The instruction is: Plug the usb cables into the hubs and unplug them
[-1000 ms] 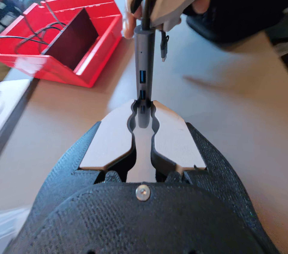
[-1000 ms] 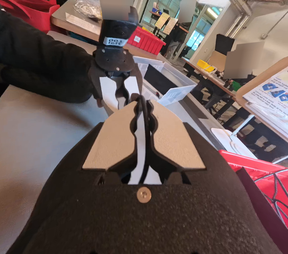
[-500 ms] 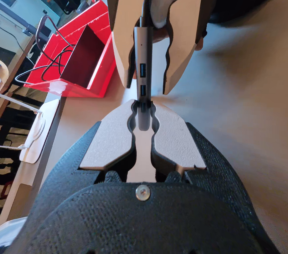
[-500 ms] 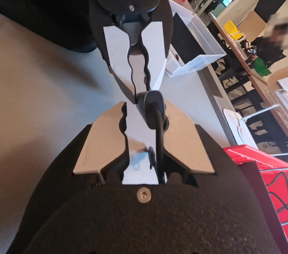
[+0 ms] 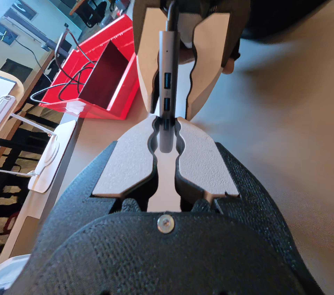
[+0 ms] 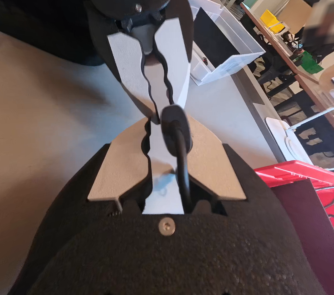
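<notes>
Up close in the left wrist view, the left gripper (image 5: 167,120) clamps the near end of a grey hub (image 5: 167,76) above the tabletop (image 5: 271,123). Opposite, in the right wrist view, the right gripper (image 6: 168,123) stands spread around the hub's far end, cable (image 6: 182,159) trailing between its fingers.

Open-plan lab/workshop w/ worktables (image 6: 296,62), red parts bins (image 5: 101,76), clear organizer (image 6: 233,54).
</notes>
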Demonstrator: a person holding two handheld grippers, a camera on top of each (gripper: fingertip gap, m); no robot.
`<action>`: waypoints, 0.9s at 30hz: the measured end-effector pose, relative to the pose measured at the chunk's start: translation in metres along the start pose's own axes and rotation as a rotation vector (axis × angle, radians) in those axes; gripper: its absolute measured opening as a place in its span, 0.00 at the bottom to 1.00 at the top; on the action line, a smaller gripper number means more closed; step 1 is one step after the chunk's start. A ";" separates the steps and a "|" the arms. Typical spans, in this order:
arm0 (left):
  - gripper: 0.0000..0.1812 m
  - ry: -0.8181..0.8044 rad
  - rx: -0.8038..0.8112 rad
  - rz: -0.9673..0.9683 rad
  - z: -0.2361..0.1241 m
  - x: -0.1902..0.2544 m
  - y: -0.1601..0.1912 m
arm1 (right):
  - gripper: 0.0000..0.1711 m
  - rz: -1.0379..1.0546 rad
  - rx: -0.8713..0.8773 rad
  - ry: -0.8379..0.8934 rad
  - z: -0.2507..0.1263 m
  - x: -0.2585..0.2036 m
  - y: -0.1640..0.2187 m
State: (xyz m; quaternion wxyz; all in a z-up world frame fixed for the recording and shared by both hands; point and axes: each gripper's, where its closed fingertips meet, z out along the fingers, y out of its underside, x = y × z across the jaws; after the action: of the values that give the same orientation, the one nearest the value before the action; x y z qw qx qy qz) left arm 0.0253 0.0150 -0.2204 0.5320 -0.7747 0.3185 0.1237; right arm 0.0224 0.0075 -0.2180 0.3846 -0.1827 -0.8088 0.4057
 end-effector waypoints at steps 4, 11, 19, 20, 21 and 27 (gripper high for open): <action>0.09 -0.021 0.089 -0.065 -0.016 -0.013 -0.013 | 0.34 0.032 0.009 0.074 -0.006 0.021 0.003; 0.09 -0.046 0.188 -0.140 -0.038 -0.032 -0.022 | 0.38 0.048 -0.075 0.107 -0.010 0.039 0.024; 0.09 -0.077 0.231 -0.168 -0.059 -0.048 -0.022 | 0.35 0.157 -0.177 0.064 -0.026 0.052 0.060; 0.08 -0.079 0.235 -0.171 -0.060 -0.049 -0.022 | 0.31 0.173 -0.176 0.029 -0.022 0.047 0.063; 0.09 -0.079 0.235 -0.170 -0.060 -0.049 -0.022 | 0.30 0.189 -0.168 -0.001 -0.017 0.042 0.065; 0.09 -0.062 0.256 -0.176 -0.061 -0.046 -0.027 | 0.05 0.197 -0.150 -0.109 0.008 0.021 0.069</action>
State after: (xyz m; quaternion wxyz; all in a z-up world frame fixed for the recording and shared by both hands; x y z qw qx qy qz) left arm -0.0021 -0.0174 -0.1512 0.6449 -0.7212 0.2459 0.0590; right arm 0.0011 0.0576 -0.2657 0.2838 -0.2673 -0.8346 0.3892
